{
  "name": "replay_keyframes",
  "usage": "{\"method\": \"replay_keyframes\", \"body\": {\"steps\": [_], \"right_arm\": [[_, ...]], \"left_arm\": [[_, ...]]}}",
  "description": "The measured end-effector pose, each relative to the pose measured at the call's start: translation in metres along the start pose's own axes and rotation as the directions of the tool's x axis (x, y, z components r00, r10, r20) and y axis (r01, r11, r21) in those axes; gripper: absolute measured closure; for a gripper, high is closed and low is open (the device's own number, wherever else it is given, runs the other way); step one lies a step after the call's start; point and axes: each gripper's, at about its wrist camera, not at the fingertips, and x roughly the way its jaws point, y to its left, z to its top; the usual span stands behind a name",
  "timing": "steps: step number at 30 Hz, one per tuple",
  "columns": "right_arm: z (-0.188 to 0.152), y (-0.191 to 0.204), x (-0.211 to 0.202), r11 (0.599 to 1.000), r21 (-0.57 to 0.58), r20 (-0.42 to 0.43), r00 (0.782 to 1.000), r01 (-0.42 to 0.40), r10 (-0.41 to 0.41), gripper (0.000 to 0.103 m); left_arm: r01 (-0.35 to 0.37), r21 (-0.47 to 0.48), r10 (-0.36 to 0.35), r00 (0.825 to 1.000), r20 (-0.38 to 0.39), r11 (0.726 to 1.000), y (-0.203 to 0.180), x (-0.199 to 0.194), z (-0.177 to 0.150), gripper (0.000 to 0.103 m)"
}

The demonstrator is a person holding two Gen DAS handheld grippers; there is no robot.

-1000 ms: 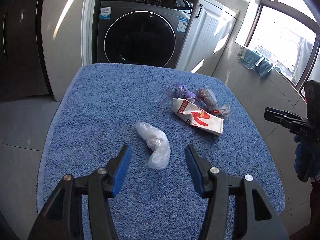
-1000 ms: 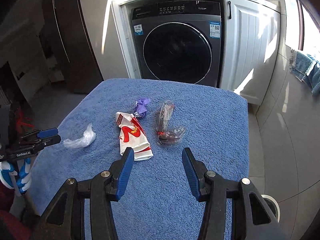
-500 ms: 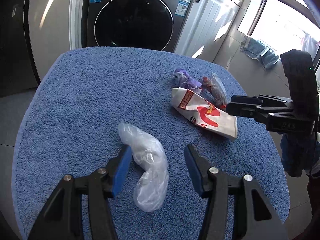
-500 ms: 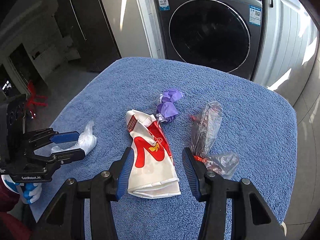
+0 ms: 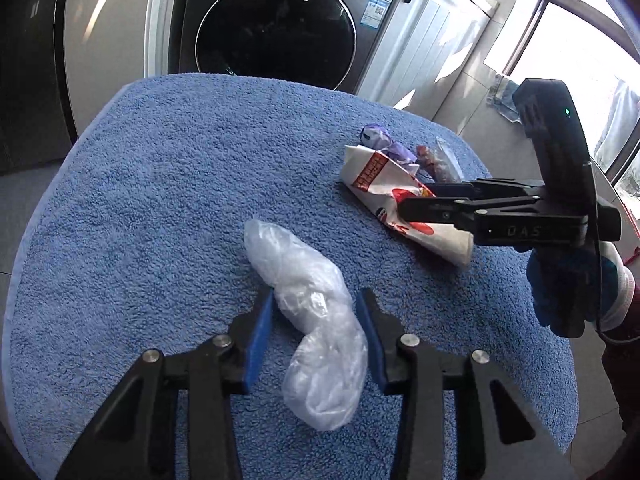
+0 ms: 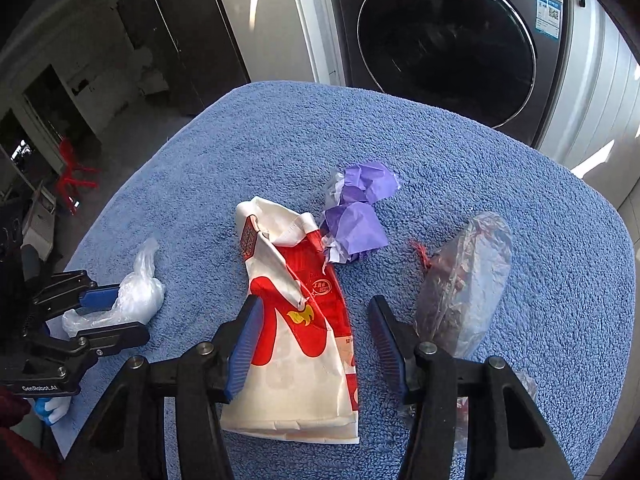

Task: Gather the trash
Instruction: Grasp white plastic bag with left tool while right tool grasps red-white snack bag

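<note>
Trash lies on a blue towel-covered table. A crumpled clear plastic bag lies between the open jaws of my left gripper; it also shows in the right wrist view. A red-and-white paper wrapper lies between the open jaws of my right gripper; it also shows in the left wrist view. A crumpled purple wrapper lies just beyond it. A clear bag with dark reddish contents lies to the right of my right gripper.
A dark front-loading washing machine stands behind the table, with a white cabinet to its right. A window is at far right. The towel edge drops to a tiled floor.
Both grippers have moved forward and down. The clear bag now sits between the left jaws, and the red-and-white wrapper sits between the right jaws. Both stay open.
</note>
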Motion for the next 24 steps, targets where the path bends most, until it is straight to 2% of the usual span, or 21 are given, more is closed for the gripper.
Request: {"method": "replay_keyframes", "body": {"steps": [5,7,9,12,19,24], "right_arm": [[-0.001,0.012,0.005,1.000,-0.019,-0.011,1.000,0.000,-0.001,0.050],[-0.004,0.015,0.002,1.000,-0.013,-0.003,1.000,-0.010,0.010,0.060],[-0.006,0.020,-0.001,1.000,-0.006,0.007,1.000,-0.022,0.022,0.075],[-0.010,0.028,-0.009,1.000,-0.005,0.025,0.999,-0.023,0.023,0.083],[-0.021,0.042,-0.038,1.000,-0.011,0.063,0.998,-0.006,0.007,0.086],[-0.034,0.053,-0.079,1.000,-0.004,0.129,0.992,0.016,-0.015,0.086]], "left_arm": [[0.002,-0.014,-0.002,1.000,0.011,1.000,0.005,-0.002,-0.005,0.071],[0.011,-0.024,-0.010,1.000,0.012,1.000,0.007,-0.003,-0.005,0.074],[0.014,-0.025,-0.014,1.000,0.016,1.000,0.008,-0.006,-0.008,0.075],[0.025,-0.022,-0.025,0.999,0.023,0.999,0.007,-0.012,-0.013,0.076],[0.044,-0.004,-0.044,0.997,0.059,0.999,0.003,-0.037,-0.023,0.077],[0.053,0.033,-0.056,0.994,0.095,0.998,-0.008,-0.061,-0.024,0.077]]}}
